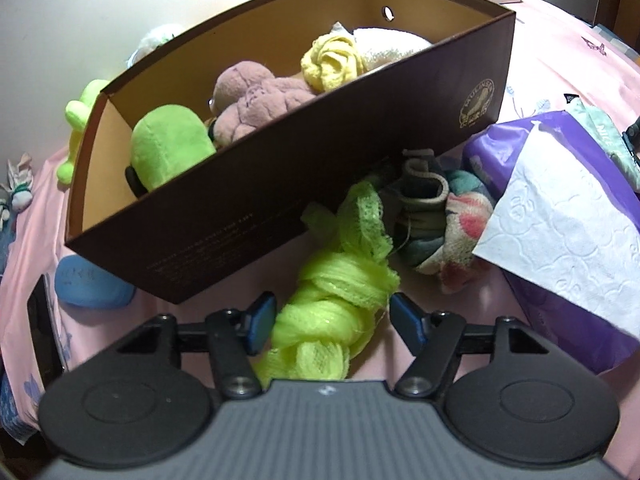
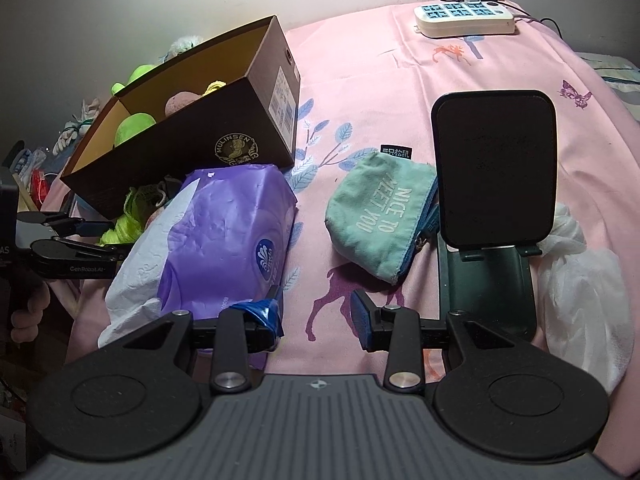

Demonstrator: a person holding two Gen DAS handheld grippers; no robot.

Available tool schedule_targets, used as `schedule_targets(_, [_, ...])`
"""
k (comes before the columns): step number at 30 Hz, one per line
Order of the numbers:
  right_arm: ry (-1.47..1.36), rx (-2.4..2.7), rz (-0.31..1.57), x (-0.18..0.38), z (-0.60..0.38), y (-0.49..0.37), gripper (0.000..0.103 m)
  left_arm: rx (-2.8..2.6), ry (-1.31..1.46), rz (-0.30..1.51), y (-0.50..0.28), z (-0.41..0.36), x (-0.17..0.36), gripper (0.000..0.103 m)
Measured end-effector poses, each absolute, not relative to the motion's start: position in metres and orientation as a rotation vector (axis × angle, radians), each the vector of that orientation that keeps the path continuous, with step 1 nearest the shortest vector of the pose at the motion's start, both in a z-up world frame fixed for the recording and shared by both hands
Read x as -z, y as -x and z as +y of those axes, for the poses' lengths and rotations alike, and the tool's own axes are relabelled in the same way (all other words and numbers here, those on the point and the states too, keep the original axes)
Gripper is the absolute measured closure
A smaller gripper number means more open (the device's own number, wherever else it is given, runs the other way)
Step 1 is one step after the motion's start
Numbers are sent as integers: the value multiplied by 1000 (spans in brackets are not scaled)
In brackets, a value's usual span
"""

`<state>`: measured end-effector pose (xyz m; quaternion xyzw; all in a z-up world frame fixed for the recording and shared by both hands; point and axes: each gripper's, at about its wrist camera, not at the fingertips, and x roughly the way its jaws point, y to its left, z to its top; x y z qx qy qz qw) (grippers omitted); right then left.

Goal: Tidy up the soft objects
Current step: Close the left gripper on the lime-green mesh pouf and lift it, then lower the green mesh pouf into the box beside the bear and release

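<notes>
Far left on the pink bedspread: blue soft lump tucked against the near corner of the brown shoe box. Inside the box, left to right: green plush, mauve plush, yellow knotted cloth, white fluffy item at the far end. Another lime plush outside, behind the box's left end. In front of the box, neon-green mesh scrunchie lying between the fingers of the left gripper, jaws parted, blue pads either side, left pad at its edge, right pad apart; no squeeze to be seen. Just right of the scrunchie, bundled patterned cloths, then purple tissue pack with a white sheet sticking out. Further right, mint pouch, black phone stand, crumpled white bag; white power strip at the far edge. Right gripper hovered over bare bedspread beside the tissue pack, jaws partly open, nothing held.
</notes>
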<state>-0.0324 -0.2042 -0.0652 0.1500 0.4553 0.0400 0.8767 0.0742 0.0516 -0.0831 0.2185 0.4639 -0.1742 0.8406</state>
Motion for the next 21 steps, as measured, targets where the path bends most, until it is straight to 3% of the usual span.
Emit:
schedule_targets(2, [-310,-93,952,65,-202,30,83,356,-442,977,-68,53,83,44])
schedule_targets(3, [-308,-98,952,65,-200,28,83,347,-433,975,-66,54,82,57])
schedule_targets(12, [-282,-172,966,65,-183,16,83,297,-243,980,-33,71,69,61])
schedule_targets(21, [-299,-186,976,67,-183,13,83,281,-53,853,2,93,9,61])
